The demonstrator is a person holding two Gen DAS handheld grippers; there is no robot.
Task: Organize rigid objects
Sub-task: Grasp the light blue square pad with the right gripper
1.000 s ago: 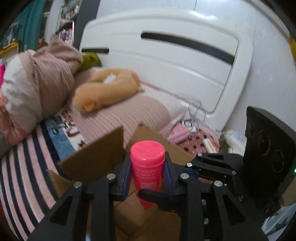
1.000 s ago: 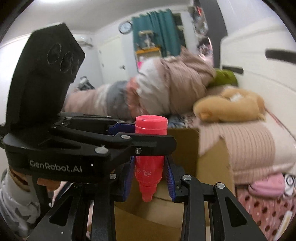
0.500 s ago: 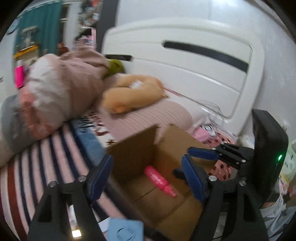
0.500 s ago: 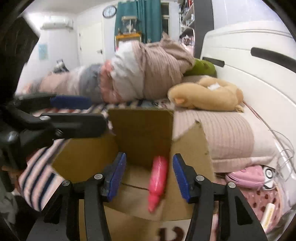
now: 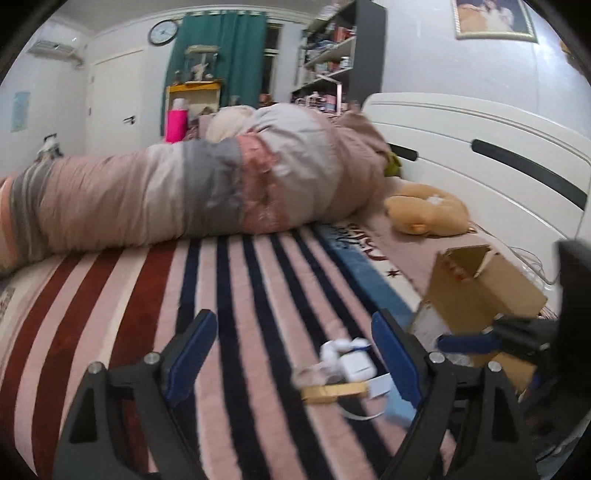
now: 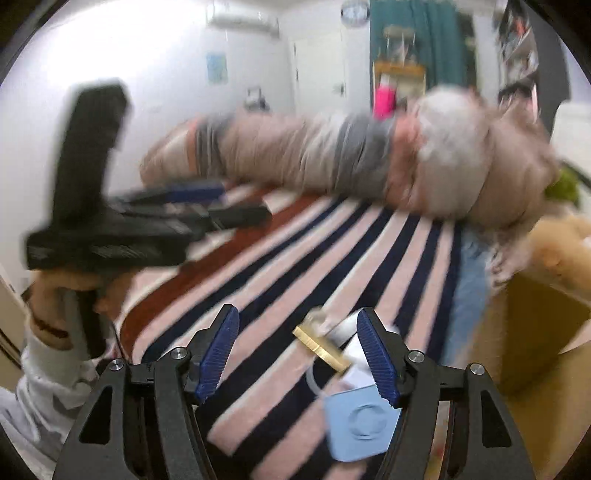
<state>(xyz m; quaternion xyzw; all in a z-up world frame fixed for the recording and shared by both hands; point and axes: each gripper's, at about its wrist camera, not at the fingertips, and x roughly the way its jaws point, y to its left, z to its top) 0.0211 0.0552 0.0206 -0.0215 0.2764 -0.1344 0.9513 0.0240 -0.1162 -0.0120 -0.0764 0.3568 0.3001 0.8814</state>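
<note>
home bedroom. striped bedspread (image 5: 236,295) covers a bed with a white headboard (image 5: 480,155); rolled duvet (image 5: 207,192) lies across it, plush toy (image 5: 428,214) near the headboard. teal curtain (image 5: 221,62), wall clock (image 5: 163,32) and air conditioner (image 5: 53,50) high on the wall, white door (image 5: 114,99), shelves (image 5: 332,55) full of small items, framed picture (image 5: 493,18) above the bed. cardboard box (image 5: 480,288) sits on the bed.
</note>
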